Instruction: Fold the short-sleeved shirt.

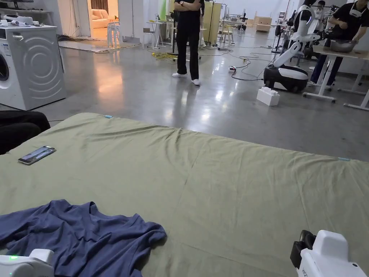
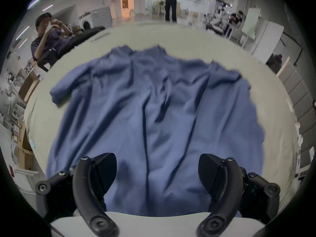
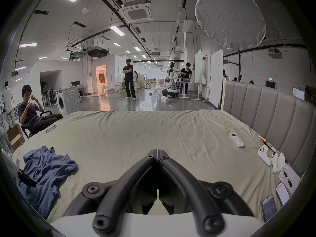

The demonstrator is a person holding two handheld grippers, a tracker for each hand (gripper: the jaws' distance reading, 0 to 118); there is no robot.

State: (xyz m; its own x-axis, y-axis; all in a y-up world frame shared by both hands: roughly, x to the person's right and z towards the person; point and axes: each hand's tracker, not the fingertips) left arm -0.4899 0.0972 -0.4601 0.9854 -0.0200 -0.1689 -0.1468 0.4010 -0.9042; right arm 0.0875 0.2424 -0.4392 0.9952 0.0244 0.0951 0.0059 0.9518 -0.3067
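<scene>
Head view, shirt: the blue short-sleeved shirt (image 1: 77, 236) lies crumpled at the near left of the bed (image 1: 223, 187), on its olive-green sheet, no fold made yet.
Head view, tongs: the white housing of the left tongs (image 1: 25, 265) sits at the near left edge, over the shirt's near end; the housing of the right tongs (image 1: 326, 258) is at the near right, well apart from the shirt. Jaws are out of frame here, so this view does not tell their state.
Head view, surroundings: a phone (image 1: 37, 155) rests on the sheet far left; a washing machine (image 1: 30, 66) stands beyond the bed; a person (image 1: 188, 39) stands on the floor farther off.
Left gripper view, tongs: the left tongs (image 2: 157, 170) are spread wide with nothing between the jaws, poised over the near part of the shirt (image 2: 153, 114).
Left gripper view, shirt: it is spread roughly lengthwise, collar far, both sleeves out to the sides, heavily wrinkled; the picture is blurred.
Right gripper view, tongs: the right tongs (image 3: 157, 152) have their tips pressed together, empty, over bare sheet.
Right gripper view, shirt: bunched at the near left of the bed (image 3: 47, 172).
Right gripper view, clutter: a remote control (image 3: 236, 139) and a white game controller (image 3: 268, 157) lie at the right by the headboard (image 3: 266, 114).
Progress: at the very start, I judge; flattening and every fold remain.
</scene>
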